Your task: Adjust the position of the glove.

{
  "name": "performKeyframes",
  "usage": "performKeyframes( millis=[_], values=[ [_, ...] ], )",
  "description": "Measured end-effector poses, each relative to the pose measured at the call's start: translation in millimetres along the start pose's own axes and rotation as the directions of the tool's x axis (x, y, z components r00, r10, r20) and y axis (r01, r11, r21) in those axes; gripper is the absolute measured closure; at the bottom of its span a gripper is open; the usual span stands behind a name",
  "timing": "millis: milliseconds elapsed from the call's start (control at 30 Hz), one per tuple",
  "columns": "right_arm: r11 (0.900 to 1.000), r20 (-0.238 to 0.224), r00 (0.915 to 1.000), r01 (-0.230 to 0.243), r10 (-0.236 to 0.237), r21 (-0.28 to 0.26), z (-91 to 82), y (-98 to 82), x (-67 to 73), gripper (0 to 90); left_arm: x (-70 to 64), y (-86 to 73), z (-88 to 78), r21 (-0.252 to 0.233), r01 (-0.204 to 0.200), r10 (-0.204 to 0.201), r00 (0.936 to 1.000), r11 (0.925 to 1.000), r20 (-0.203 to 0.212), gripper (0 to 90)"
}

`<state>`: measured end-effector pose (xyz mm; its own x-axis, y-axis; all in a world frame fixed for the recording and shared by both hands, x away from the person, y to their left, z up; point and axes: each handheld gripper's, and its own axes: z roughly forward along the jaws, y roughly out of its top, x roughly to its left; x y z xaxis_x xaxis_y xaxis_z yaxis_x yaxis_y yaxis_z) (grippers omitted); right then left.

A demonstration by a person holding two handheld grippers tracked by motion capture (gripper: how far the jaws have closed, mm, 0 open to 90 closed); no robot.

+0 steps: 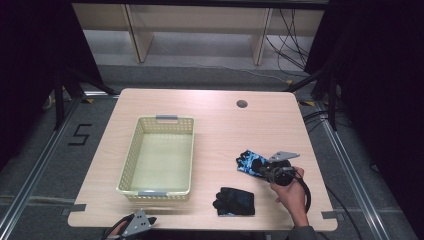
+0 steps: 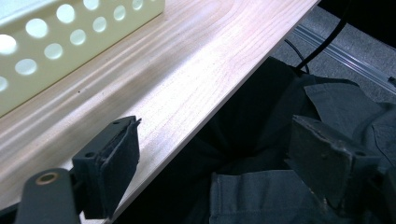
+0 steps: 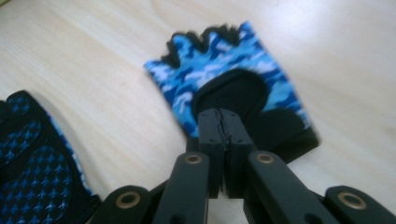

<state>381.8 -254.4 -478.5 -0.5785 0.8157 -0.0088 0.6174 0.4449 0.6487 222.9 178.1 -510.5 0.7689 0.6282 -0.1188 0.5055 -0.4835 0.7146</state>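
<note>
The right gripper (image 3: 223, 122), low in the frame, is clamped on the blue camouflage glove (image 3: 219, 70); the left gripper (image 2: 212, 154) is held apart.

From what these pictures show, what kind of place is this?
Probably a recording lab: a light wooden table inside black curtains, loose cables on the grey floor, and a cream perforated plastic basket.

Blue camouflage glove (image 3: 224, 79) — dark dotted glove (image 1: 235, 201) (cream basket (image 1: 131, 155)).
</note>
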Motion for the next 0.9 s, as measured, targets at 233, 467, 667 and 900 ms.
performKeyframes(
  millis=[233,467,667,900],
  values=[
    [1.000,0.061,0.9980,0.017,-0.016,-0.005,1.6,11.3,-7.6,81.5,-1.0,-0.3,0.4,0.004,0.025,-0.025,0.9997,0.9997,0.001,16.5],
    [0.999,0.087,0.9948,0.051,-0.052,0.013,16.5,20.2,-21.6,68.4,0.8,0.2,0.0,0.012,-0.007,0.007,1.0000,0.9999,0.000,16.5],
    [0.998,0.082,0.9962,0.024,-0.029,0.065,33.6,25.8,-32.7,60.4,-1.2,-0.6,1.2,-0.008,0.043,-0.043,0.9990,0.9990,0.011,16.5],
    [0.998,0.023,0.9991,-0.038,0.036,0.049,44.0,24.7,-37.2,65.9,1.6,-0.1,0.2,0.013,-0.001,0.001,1.0000,0.9999,0.002,16.5]
  ],
)
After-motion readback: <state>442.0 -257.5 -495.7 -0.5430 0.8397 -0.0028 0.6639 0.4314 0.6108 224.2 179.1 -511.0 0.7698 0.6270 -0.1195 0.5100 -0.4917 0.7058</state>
